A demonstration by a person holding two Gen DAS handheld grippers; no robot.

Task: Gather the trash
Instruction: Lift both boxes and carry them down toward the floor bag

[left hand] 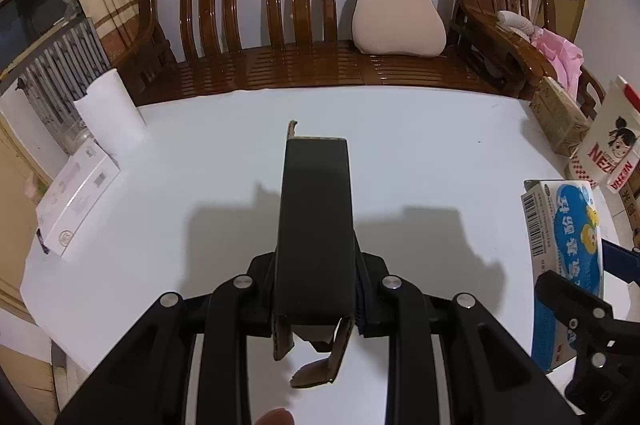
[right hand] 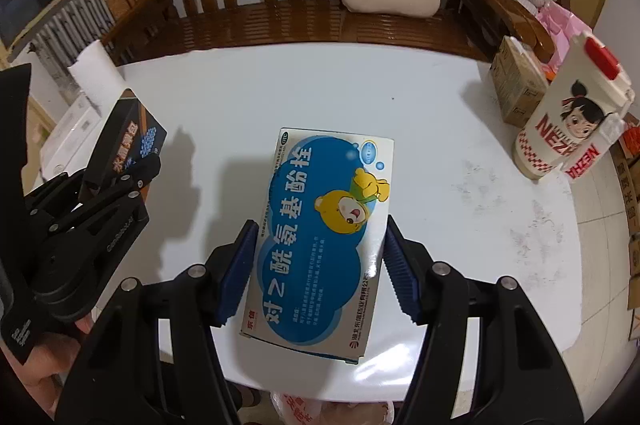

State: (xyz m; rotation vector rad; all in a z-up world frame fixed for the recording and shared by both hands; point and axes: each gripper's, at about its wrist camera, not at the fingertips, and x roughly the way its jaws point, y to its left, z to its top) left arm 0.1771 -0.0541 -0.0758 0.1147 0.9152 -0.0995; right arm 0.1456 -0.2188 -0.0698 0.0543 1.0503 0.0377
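Both boxes up, neither binned
Your left gripper (left hand: 316, 289) jaws clamp the black box (left hand: 316, 221), right gripper (right hand: 318, 265) jaws pinch the medicine box (right hand: 324, 225); bench (right hand: 440, 129) litter remains

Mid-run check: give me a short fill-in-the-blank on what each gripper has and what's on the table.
1. The left gripper is shut on a ____ box.
2. The right gripper holds a blue-and-white box printed with a cartoon ____.
3. The cream cushion rests on the wooden ____.
4. The Nezha cup has a ____ cap.

Missing words: black; bear; bench; red
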